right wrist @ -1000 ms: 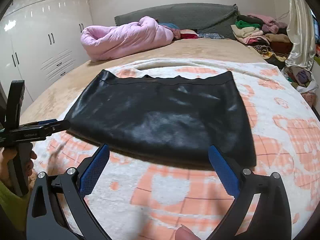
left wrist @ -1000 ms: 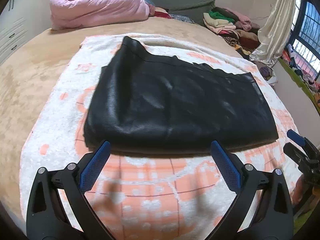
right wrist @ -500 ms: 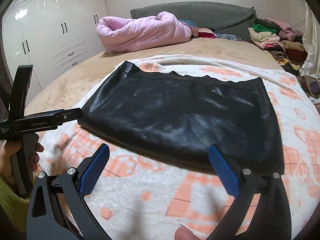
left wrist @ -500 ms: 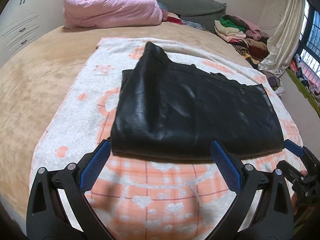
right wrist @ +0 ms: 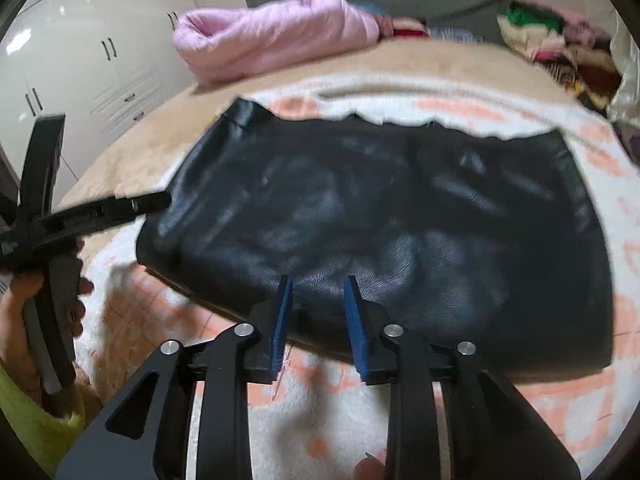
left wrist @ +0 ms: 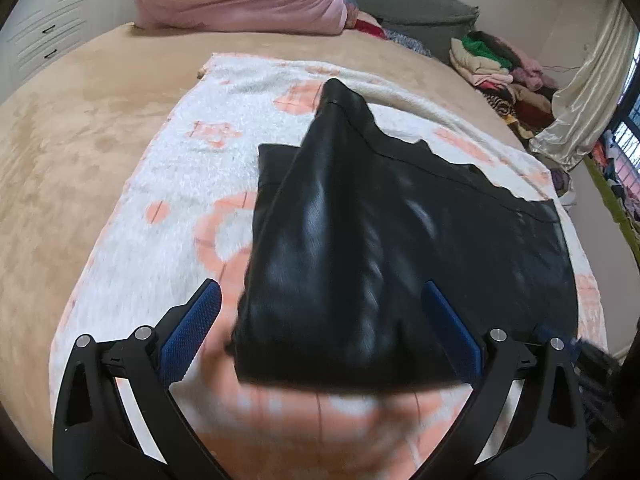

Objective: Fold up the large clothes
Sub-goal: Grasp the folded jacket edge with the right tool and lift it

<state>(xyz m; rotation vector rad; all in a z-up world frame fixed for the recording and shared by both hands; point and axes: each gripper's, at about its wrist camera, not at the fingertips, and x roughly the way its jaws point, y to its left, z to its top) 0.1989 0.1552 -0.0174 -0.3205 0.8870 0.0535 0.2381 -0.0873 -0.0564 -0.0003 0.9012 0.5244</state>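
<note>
Folded black leather-look garment lies on white-and-orange patterned fleece blanket spread over tan bed, toward its foot edge. Left gripper spread wide, garment's near corner between its blue pads. Right gripper has just been narrowing, garment's near edge between its pads, contact unclear.

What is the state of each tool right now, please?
Left tool: open wide, the black garment's near corner between its pads, not gripped.
Right tool: has just been closing; a gap remains, the garment's near edge between its pads, unpinched.
</note>
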